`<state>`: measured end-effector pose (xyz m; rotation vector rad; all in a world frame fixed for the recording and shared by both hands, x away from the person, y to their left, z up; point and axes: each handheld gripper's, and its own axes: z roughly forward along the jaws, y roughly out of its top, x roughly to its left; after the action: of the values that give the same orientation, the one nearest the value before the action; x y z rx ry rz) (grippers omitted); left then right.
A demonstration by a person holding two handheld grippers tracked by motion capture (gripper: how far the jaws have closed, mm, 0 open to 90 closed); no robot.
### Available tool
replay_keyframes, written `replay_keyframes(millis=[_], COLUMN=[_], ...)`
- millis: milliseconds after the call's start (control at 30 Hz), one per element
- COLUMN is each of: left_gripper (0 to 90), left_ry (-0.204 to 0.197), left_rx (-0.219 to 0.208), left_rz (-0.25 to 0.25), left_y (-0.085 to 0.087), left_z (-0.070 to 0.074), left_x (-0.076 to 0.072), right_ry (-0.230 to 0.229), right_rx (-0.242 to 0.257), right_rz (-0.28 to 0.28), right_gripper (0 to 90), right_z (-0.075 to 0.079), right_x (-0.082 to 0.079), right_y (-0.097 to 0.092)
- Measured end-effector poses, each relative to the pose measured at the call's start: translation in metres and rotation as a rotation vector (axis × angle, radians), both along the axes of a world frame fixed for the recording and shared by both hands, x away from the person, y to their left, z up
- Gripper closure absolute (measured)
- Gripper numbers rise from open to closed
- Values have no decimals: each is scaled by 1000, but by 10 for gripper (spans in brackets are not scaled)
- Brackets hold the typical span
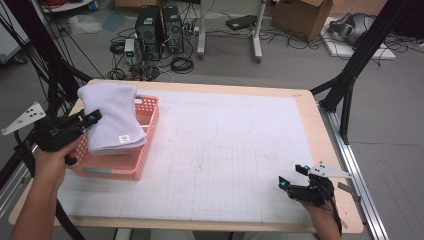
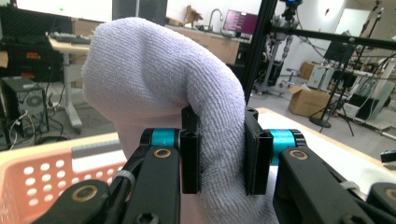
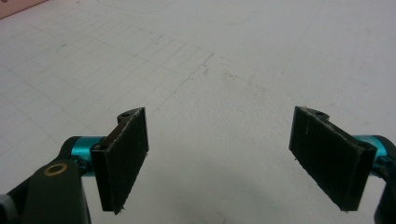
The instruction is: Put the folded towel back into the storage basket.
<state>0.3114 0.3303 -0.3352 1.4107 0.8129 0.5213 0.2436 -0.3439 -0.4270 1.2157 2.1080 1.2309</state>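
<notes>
Left tool (image 1: 92, 119) clamped, level; right tool (image 1: 292, 176) agape, low.

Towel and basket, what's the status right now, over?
Left gripper fingers shut on the folded towel, over the pink basket. Right gripper open, holding nothing, above the white mat. Nothing in the way.
</notes>
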Motion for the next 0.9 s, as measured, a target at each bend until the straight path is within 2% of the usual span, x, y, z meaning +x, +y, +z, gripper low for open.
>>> replay_keyframes(millis=[200, 367, 633, 900], left_gripper=[724, 723, 723, 723], left_ry=[19, 37, 52, 68], left_rx=[-12, 1, -26, -28], left_rz=[6, 11, 40, 64], left_y=[2, 4, 17, 29], left_z=[-9, -15, -21, -25], left_x=[3, 6, 4, 1], right_ry=[6, 8, 11, 11], right_rx=[-8, -12, -16, -18], right_rz=[5, 1, 3, 5], right_gripper=[187, 187, 186, 186], right_z=[0, 0, -1, -1], right_x=[-1, -1, -1, -1], right_y=[3, 2, 3, 5])
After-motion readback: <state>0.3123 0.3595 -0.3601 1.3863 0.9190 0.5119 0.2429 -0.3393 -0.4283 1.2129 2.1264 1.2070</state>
